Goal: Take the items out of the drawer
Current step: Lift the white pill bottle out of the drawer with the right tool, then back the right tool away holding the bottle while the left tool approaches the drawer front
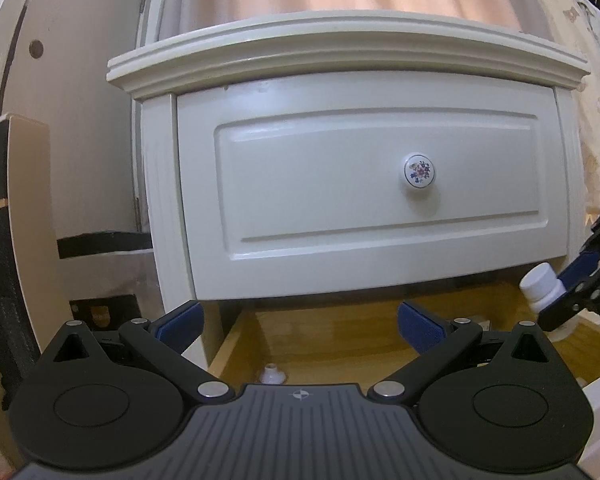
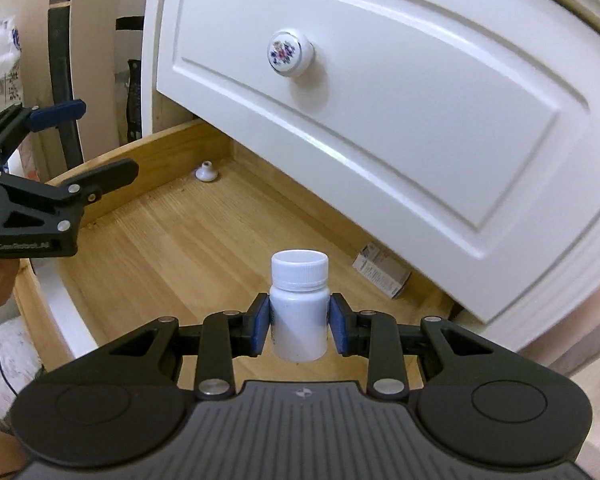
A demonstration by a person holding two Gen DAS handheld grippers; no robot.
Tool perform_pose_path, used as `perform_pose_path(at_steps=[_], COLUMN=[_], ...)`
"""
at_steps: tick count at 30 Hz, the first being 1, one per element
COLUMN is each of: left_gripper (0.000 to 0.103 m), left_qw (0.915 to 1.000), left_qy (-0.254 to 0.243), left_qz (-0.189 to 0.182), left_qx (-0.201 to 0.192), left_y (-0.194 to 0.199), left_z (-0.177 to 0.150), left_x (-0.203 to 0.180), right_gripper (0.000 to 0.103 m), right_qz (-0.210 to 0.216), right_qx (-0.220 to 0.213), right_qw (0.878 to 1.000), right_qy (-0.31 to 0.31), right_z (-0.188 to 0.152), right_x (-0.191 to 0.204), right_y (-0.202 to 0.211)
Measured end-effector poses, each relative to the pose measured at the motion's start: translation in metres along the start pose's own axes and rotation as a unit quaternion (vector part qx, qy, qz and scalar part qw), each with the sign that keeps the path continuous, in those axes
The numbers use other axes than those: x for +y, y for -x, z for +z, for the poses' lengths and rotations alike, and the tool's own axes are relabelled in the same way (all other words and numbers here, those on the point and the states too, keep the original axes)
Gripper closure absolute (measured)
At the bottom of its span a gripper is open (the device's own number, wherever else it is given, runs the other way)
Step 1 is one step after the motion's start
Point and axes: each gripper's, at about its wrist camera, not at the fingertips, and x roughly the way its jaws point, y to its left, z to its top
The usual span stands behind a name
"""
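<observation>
My right gripper (image 2: 299, 326) is shut on a white pill bottle (image 2: 299, 308) and holds it upright above the wooden floor of the open lower drawer (image 2: 188, 248). The bottle also shows in the left wrist view (image 1: 540, 286), held by the right gripper (image 1: 564, 292) at the right edge. My left gripper (image 1: 300, 322) is open and empty, above the drawer's left front part (image 1: 320, 340). In the right wrist view the left gripper (image 2: 88, 144) hangs over the drawer's left wall.
A loose white knob (image 2: 207, 172) lies in the drawer's back left corner. A small printed box (image 2: 382, 270) lies at the back right. Above is a shut white drawer front (image 1: 372, 184) with a floral knob (image 1: 419, 171). A curtain hangs behind the nightstand.
</observation>
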Motion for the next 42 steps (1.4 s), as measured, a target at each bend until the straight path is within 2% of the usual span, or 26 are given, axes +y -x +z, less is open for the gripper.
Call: perform_pose_path(at_steps=[13,19,31,35,38,42], left_gripper=[0.000,0.000,0.000,0.000,0.000,0.000], left_qw=[0.9992,0.9997,0.9996,0.9997,0.9995,0.9995], left_qy=[-0.015,0.001,0.012,0.015,0.026,0.025], left_qz=[0.031,0.026,0.026,0.021,0.016,0.021], left_qx=[-0.019,-0.006,-0.002,-0.005,0.007,0.005], left_y=[0.002,0.000,-0.002,-0.001,-0.001,0.006], left_z=[-0.002,0.000,0.001,0.000,-0.002,-0.002], left_x=[-0.007,-0.004,-0.002,-0.001,0.001,0.002], right_gripper=[0.071,0.071,0.071,0.071,0.071,0.071], right_qz=[-0.014,-0.025,-0.066,-0.098,-0.112,-0.130], right_qx=[-0.066,-0.113,-0.210,-0.240,-0.265,-0.280], right_qw=[0.996,0.990,0.966,0.951,0.936,0.928], right_qy=[-0.052,-0.084,-0.138,-0.168,-0.201,-0.210], right_z=[-0.021,-0.031,-0.062,-0.070,-0.078,-0.083], right_x=[0.001,0.001,0.026,0.034,0.040,0.047], right_y=[0.012,0.019,0.022,0.019,0.017,0.014])
